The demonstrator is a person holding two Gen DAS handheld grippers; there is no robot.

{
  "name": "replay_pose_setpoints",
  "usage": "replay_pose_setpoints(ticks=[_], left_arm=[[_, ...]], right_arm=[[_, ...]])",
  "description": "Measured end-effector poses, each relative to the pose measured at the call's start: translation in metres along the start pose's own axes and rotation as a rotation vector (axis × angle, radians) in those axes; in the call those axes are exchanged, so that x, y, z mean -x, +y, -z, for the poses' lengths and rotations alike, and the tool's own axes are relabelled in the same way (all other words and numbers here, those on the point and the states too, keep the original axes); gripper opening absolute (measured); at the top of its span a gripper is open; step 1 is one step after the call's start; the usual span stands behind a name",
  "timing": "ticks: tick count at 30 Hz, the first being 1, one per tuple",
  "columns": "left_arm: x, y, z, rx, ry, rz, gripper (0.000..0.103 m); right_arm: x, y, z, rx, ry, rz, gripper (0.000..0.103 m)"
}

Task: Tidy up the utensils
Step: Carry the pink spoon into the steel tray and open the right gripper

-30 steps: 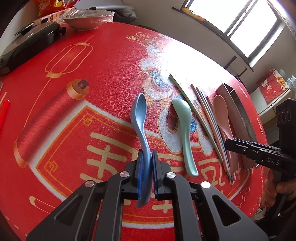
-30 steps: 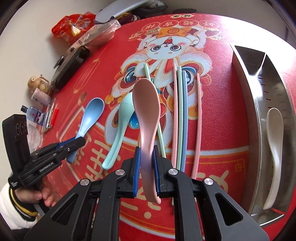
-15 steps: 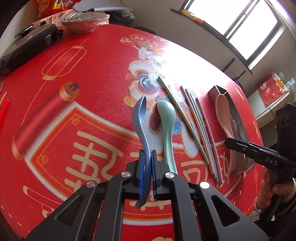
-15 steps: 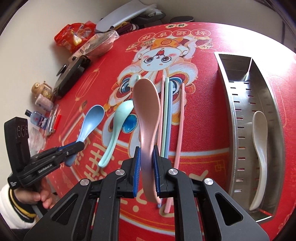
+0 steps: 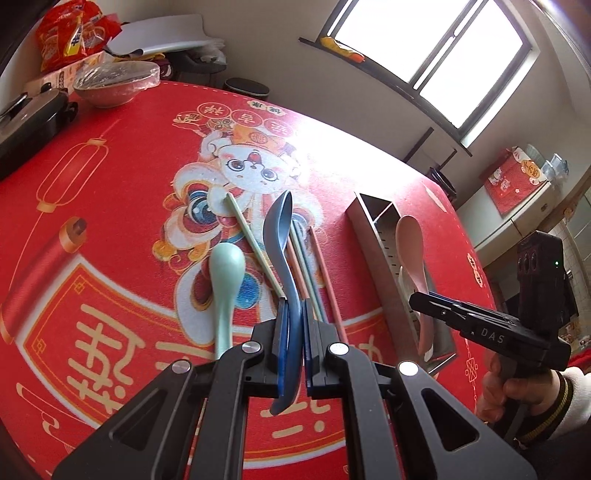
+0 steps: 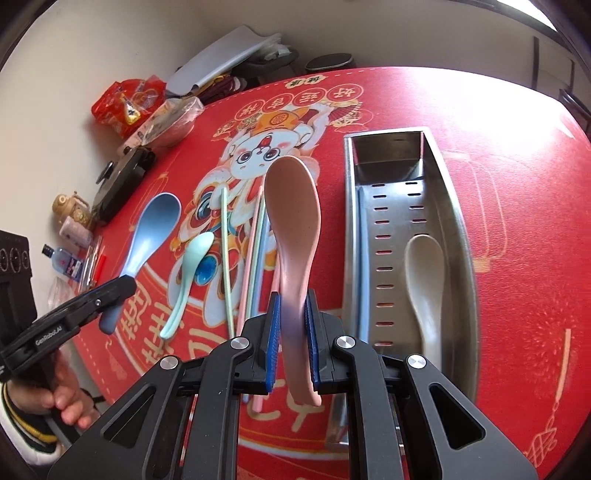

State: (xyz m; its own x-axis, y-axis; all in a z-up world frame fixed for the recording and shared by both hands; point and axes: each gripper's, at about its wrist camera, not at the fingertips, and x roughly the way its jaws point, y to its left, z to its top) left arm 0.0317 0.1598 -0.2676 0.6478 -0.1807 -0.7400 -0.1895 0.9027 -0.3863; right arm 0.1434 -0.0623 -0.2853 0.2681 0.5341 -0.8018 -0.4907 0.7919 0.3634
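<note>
My left gripper (image 5: 294, 314) is shut on the handle of a blue spoon (image 5: 282, 258) and holds it above the table; the spoon also shows in the right wrist view (image 6: 149, 232). My right gripper (image 6: 293, 306) is shut on a pink spoon (image 6: 293, 225), held just left of the steel utensil tray (image 6: 460, 236); the spoon shows over the tray in the left wrist view (image 5: 412, 247). A beige spoon (image 6: 424, 280) lies in the tray. A mint spoon (image 6: 192, 266) and several pastel chopsticks (image 6: 255, 251) lie on the red mat.
A covered bowl (image 5: 116, 83), a black pan (image 5: 26, 125) and snack bags (image 5: 70, 33) stand at the table's far left edge. Small bottles and a teapot (image 6: 70, 206) sit by the left edge in the right wrist view. The red printed mat (image 5: 110, 184) covers the table.
Both grippers have risen and moved right toward the tray, each carrying its spoon. The blue spoon now hangs over the chopsticks; the pink spoon is beside the tray.
</note>
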Motion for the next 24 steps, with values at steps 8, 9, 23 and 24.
replay_pose_setpoints(ticks=[8,9,23,24], left_arm=[[-0.01,-0.032,0.003,-0.011,0.0,0.02,0.007],[-0.011,-0.035,0.004,-0.011,0.001,0.02,0.007],[-0.015,-0.04,0.019,0.054,0.001,0.026,0.007],[-0.016,-0.04,0.019,0.053,0.0,0.027,0.007]], right_arm=[[0.015,-0.048,-0.004,-0.059,-0.026,0.115,0.013],[0.013,-0.054,-0.003,-0.068,-0.017,0.125,0.013],[-0.012,-0.07,0.01,-0.1,0.155,0.148,0.013],[-0.013,-0.071,0.01,-0.103,0.161,0.155,0.013]])
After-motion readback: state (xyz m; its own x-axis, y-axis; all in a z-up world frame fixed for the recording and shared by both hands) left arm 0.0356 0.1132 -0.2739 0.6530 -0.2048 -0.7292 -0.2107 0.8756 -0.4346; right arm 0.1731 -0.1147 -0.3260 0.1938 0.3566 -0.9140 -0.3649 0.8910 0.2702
